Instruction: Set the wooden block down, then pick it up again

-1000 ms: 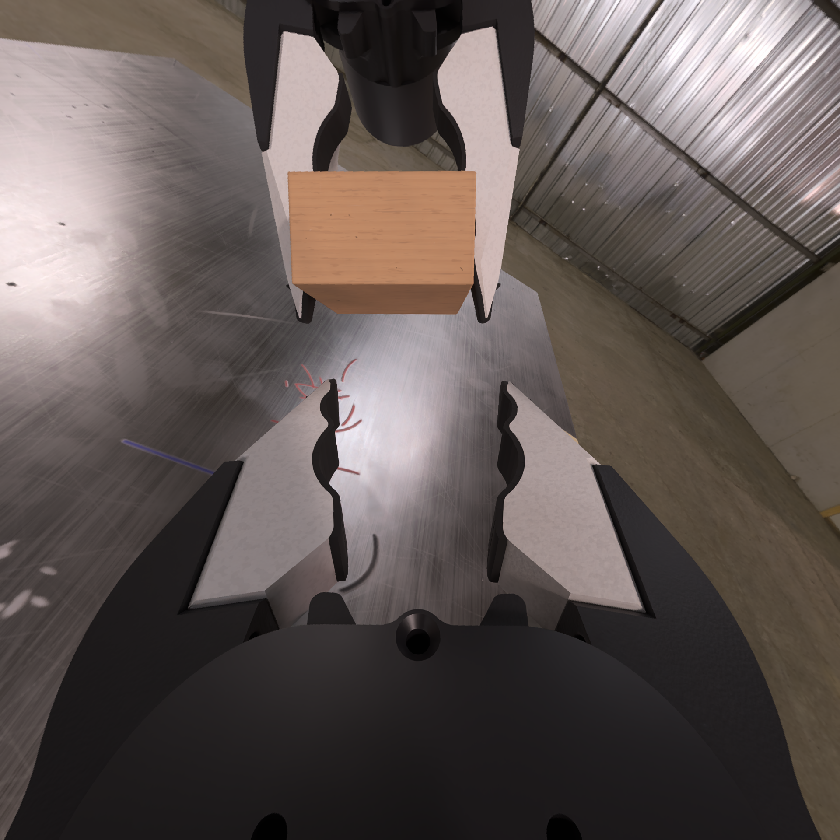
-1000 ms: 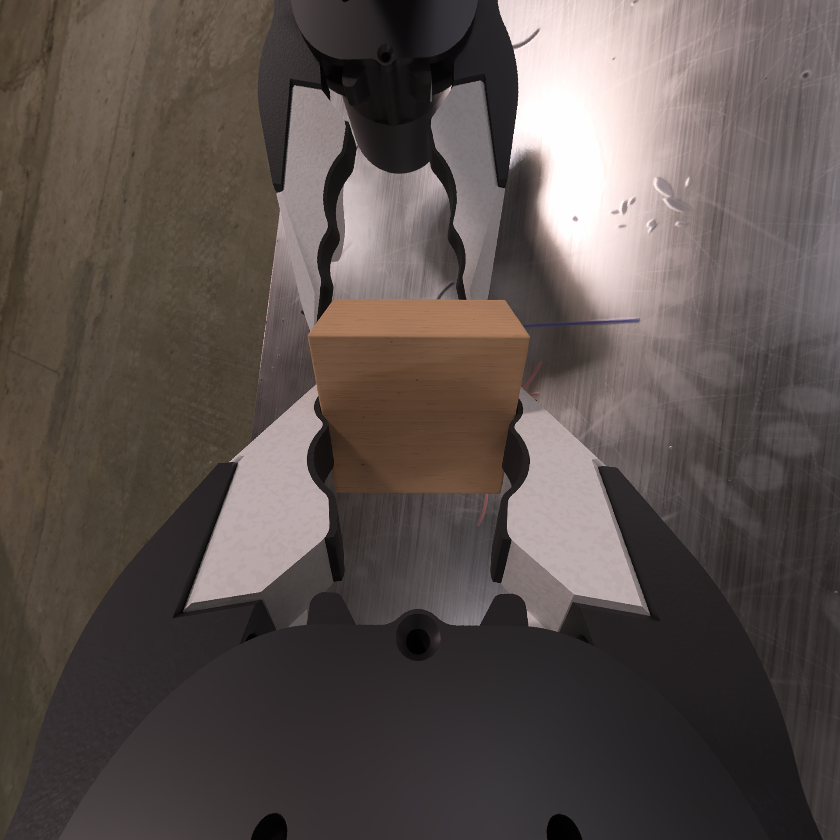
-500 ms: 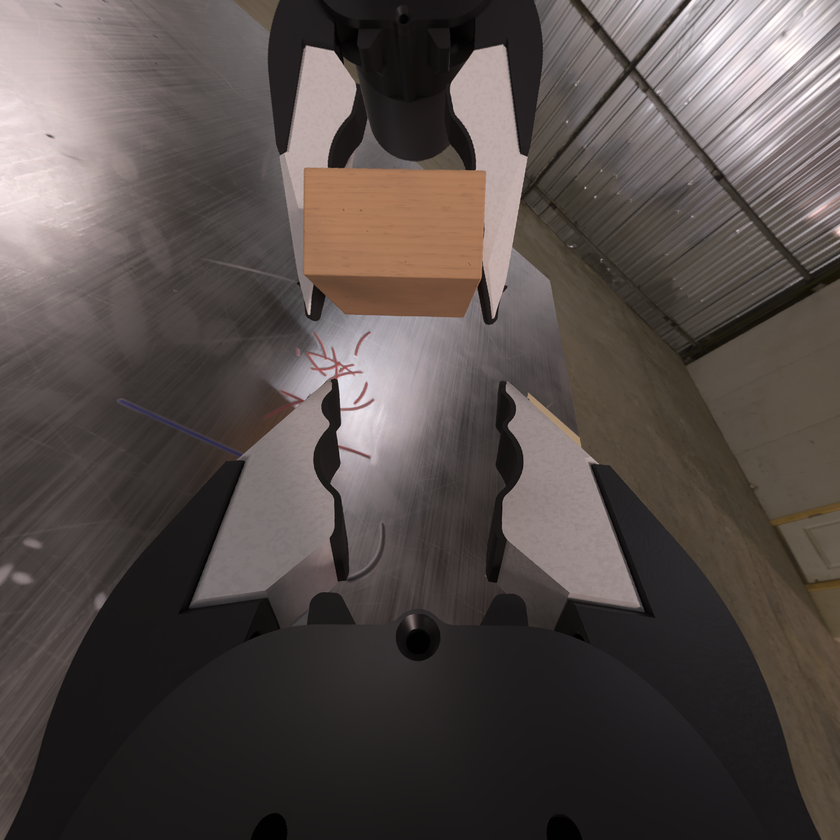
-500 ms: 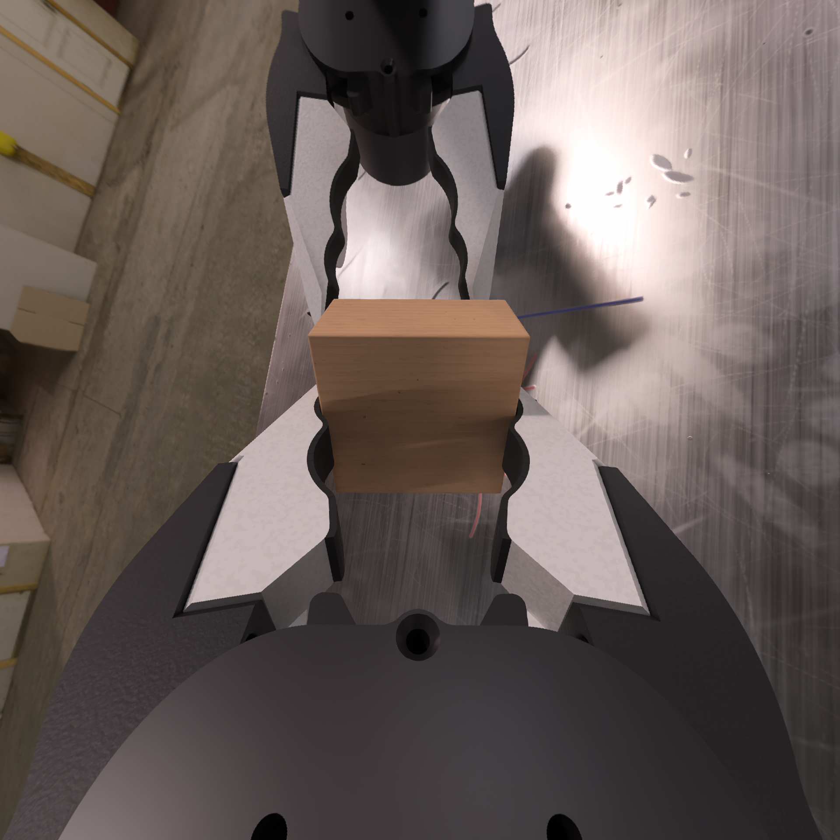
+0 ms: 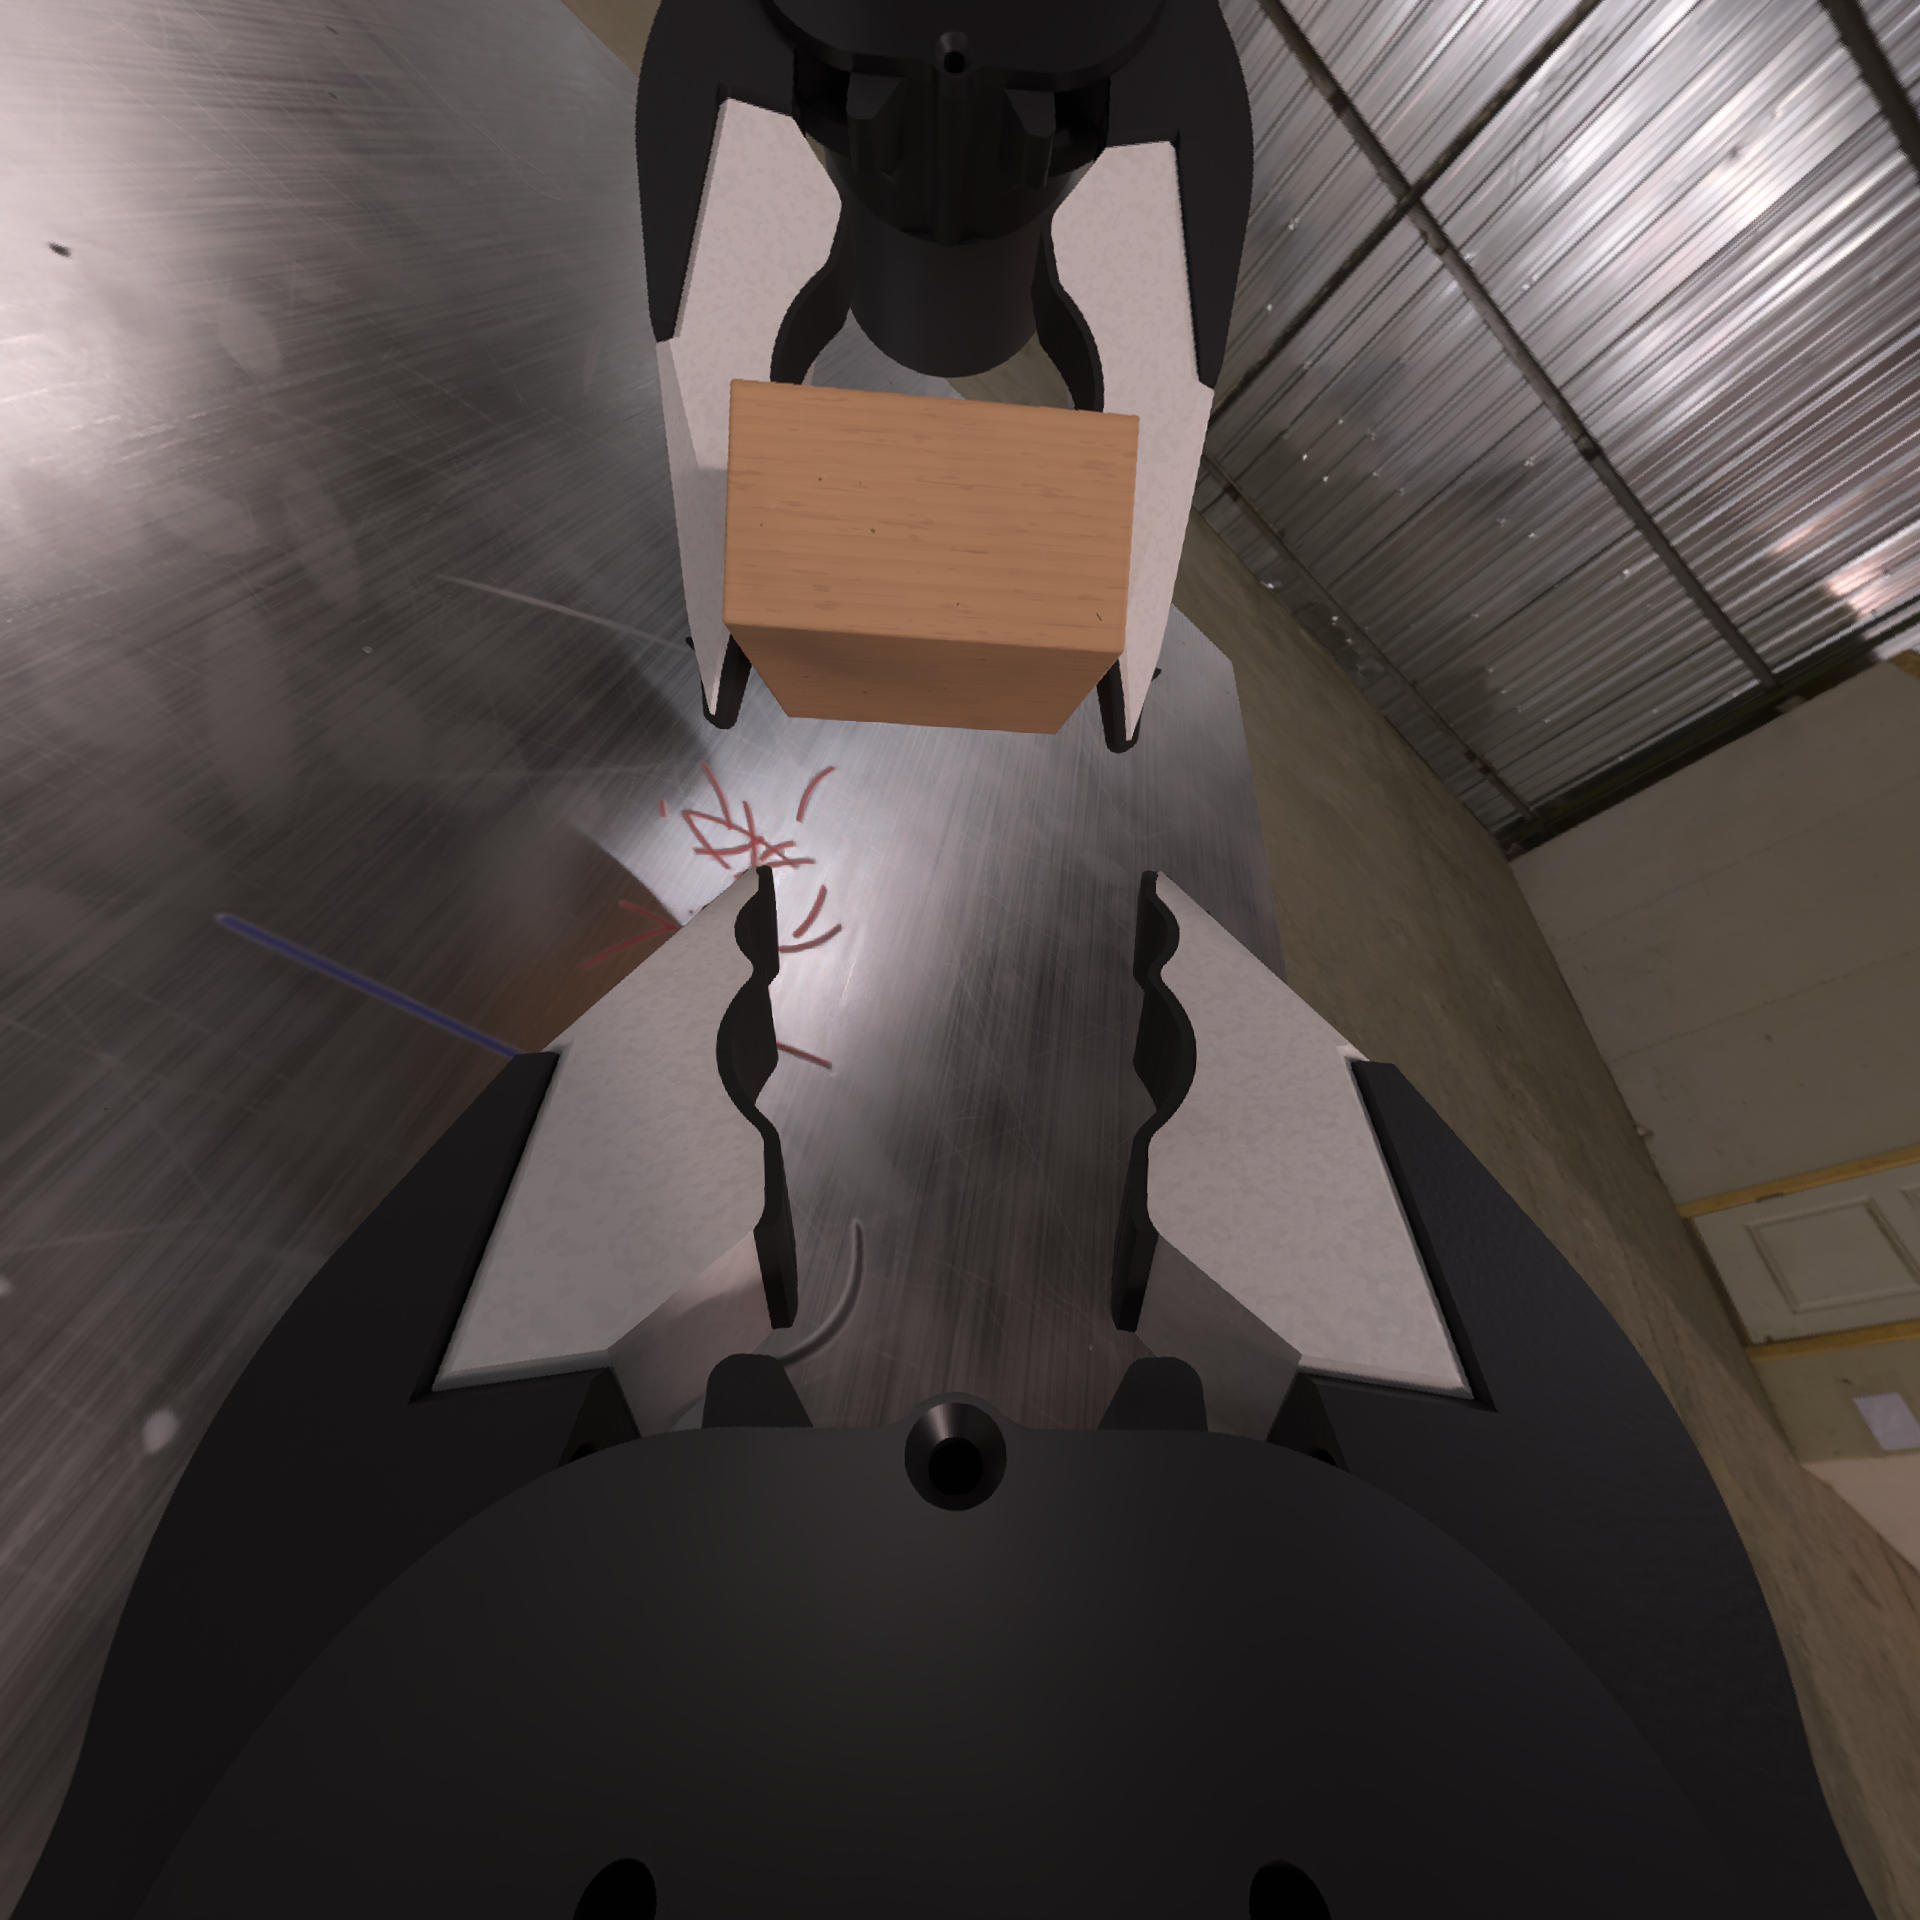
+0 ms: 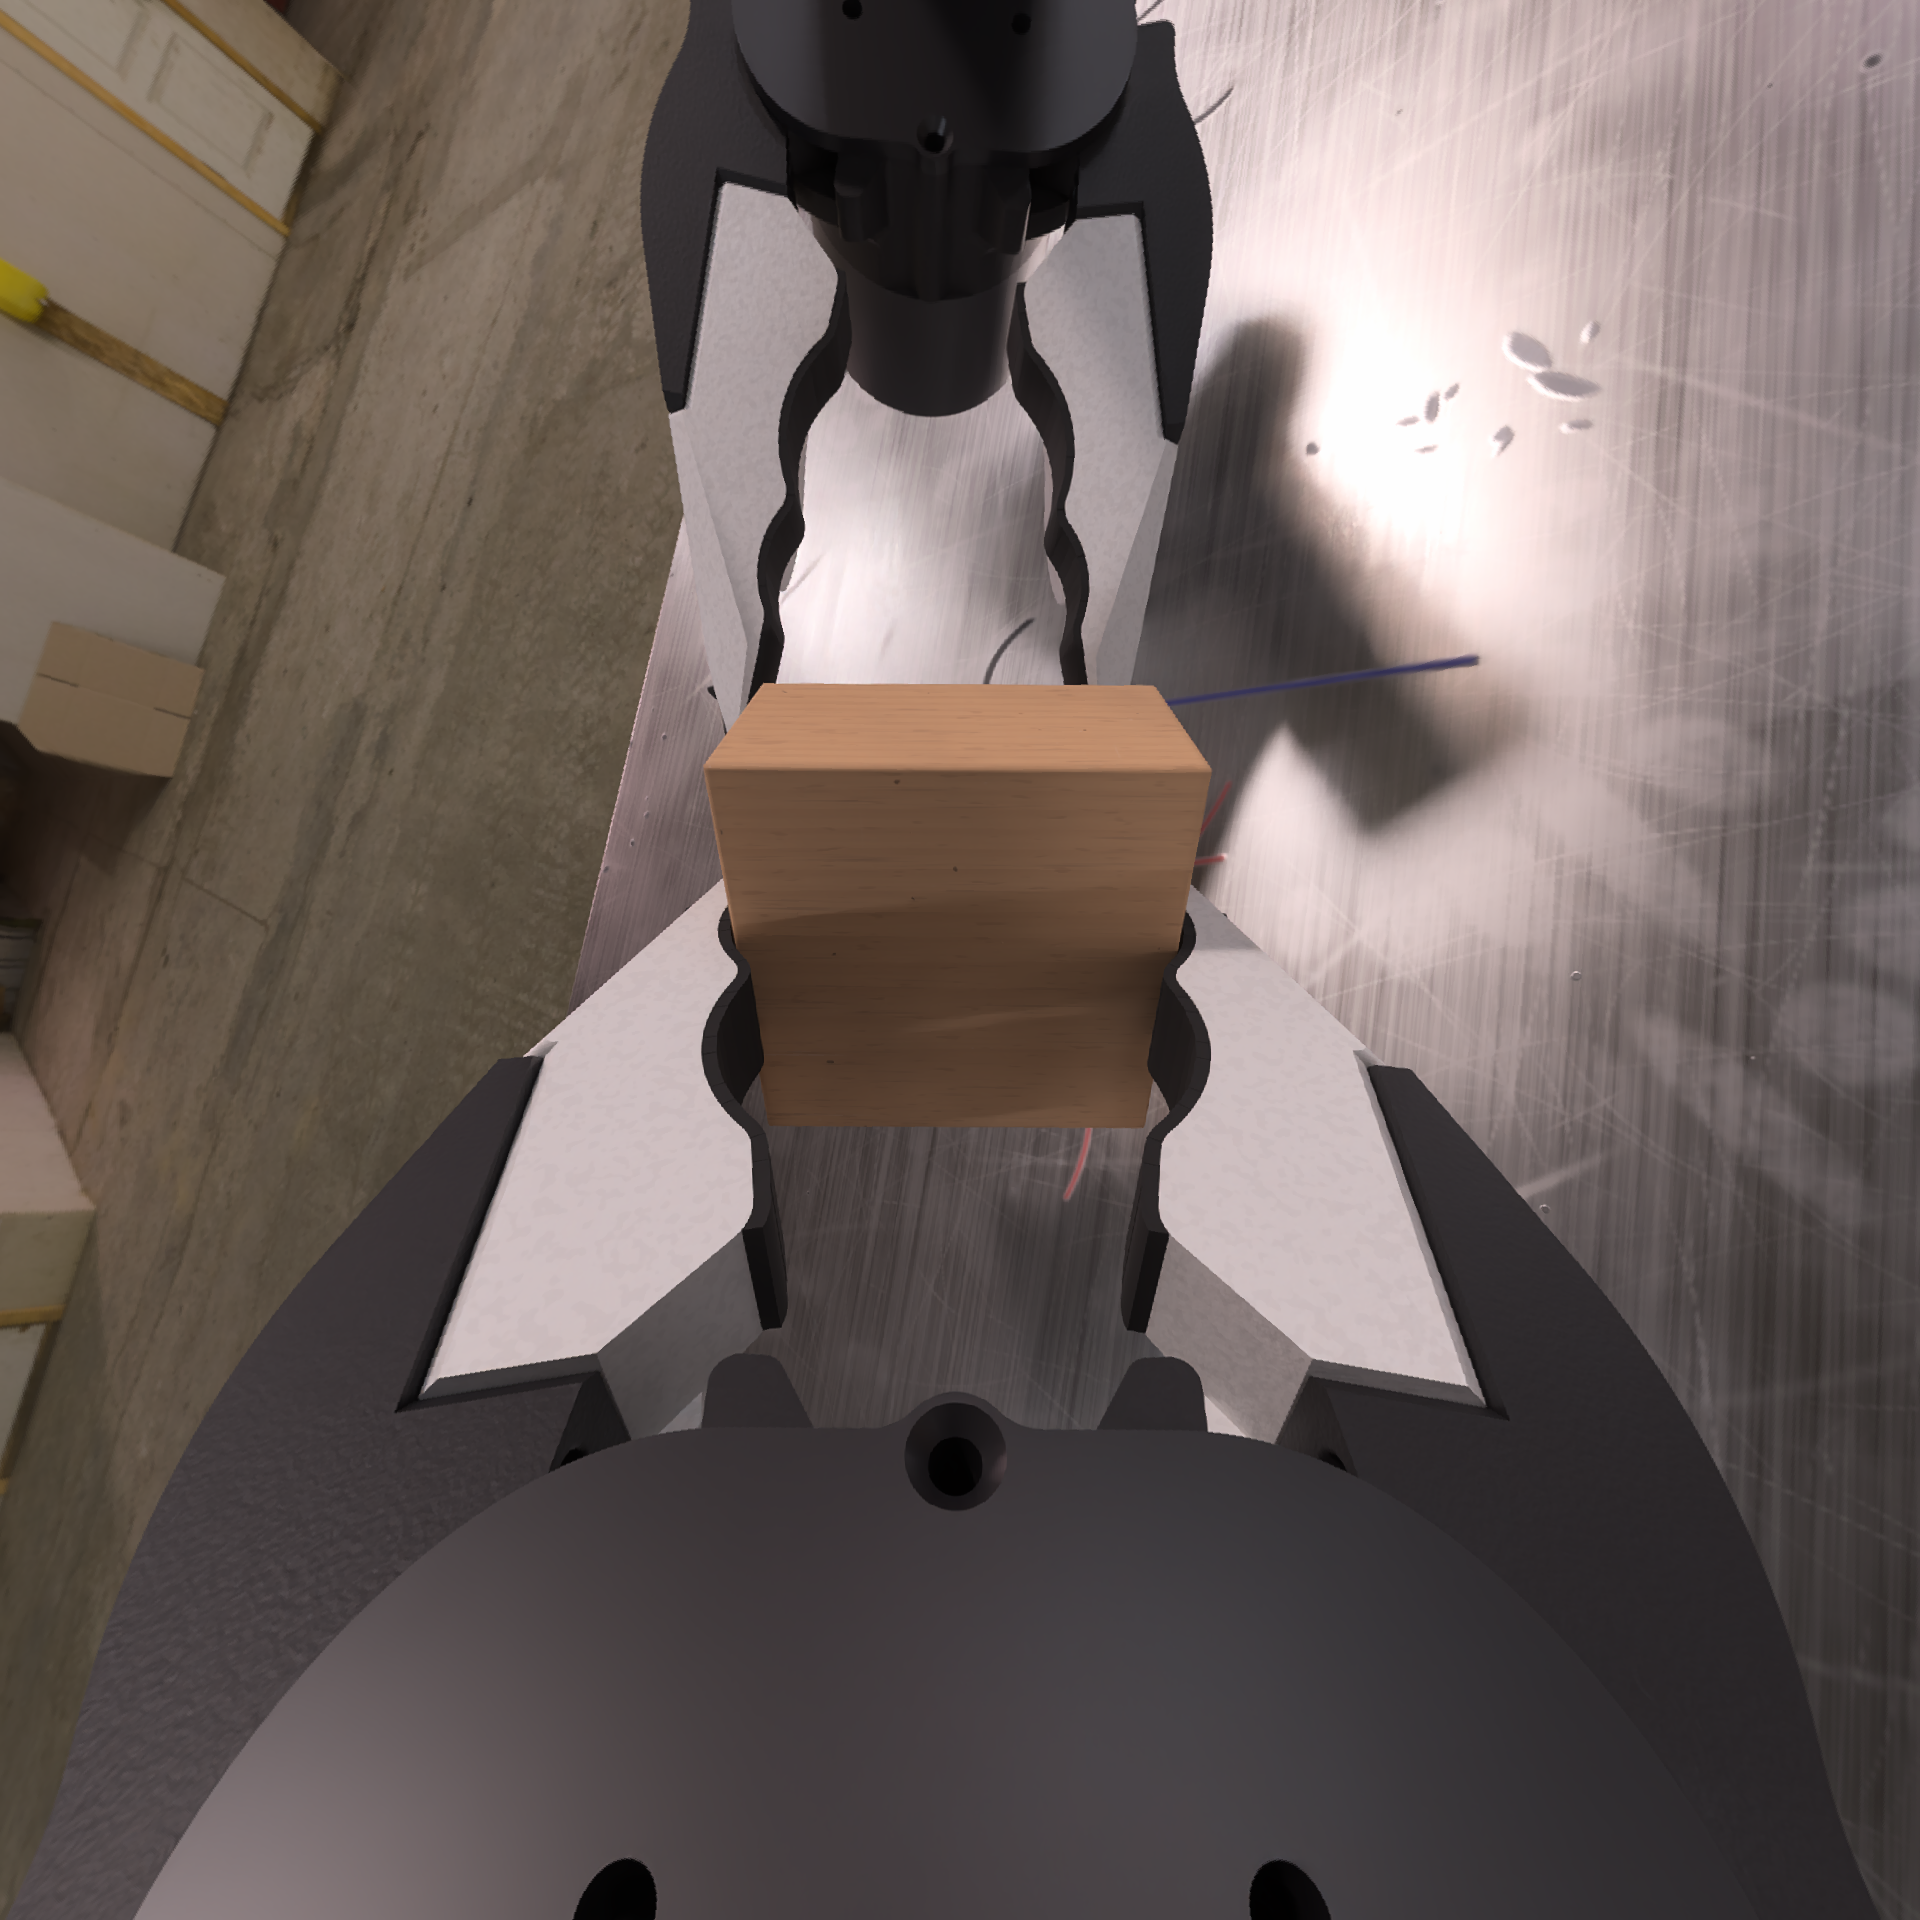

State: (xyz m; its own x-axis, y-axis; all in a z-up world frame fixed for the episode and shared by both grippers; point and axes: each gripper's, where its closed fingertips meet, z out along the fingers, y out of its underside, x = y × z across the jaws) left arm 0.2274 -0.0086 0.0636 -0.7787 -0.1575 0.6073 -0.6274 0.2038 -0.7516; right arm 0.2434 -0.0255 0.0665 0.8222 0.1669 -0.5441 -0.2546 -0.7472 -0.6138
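Observation:
The wooden block (image 6: pixel 951 914) is a light brown cube held between the fingers of my right gripper (image 6: pixel 956 935), which is shut on it above the metal table (image 6: pixel 1558 935). In the left wrist view the same block (image 5: pixel 925 551) shows ahead, clamped in the right gripper (image 5: pixel 920 717) facing me. My left gripper (image 5: pixel 951 883) is open and empty, its fingertips a short way short of the block. In the right wrist view the left gripper (image 6: pixel 914 686) shows open just beyond the block.
The brushed metal table (image 5: pixel 260 520) bears red scribble marks (image 5: pixel 758 842) and a blue line (image 5: pixel 353 977). Its edge (image 6: pixel 623 831) runs close beside both grippers, with concrete floor (image 6: pixel 395 623) beyond. Corrugated wall (image 5: pixel 1558 364) and cardboard boxes (image 6: pixel 104 696) stand farther off.
Both grippers have shifted along the table with the block still held in the right one; the two grippers stand slightly closer. More floor and boxes show at the left of the right wrist view.

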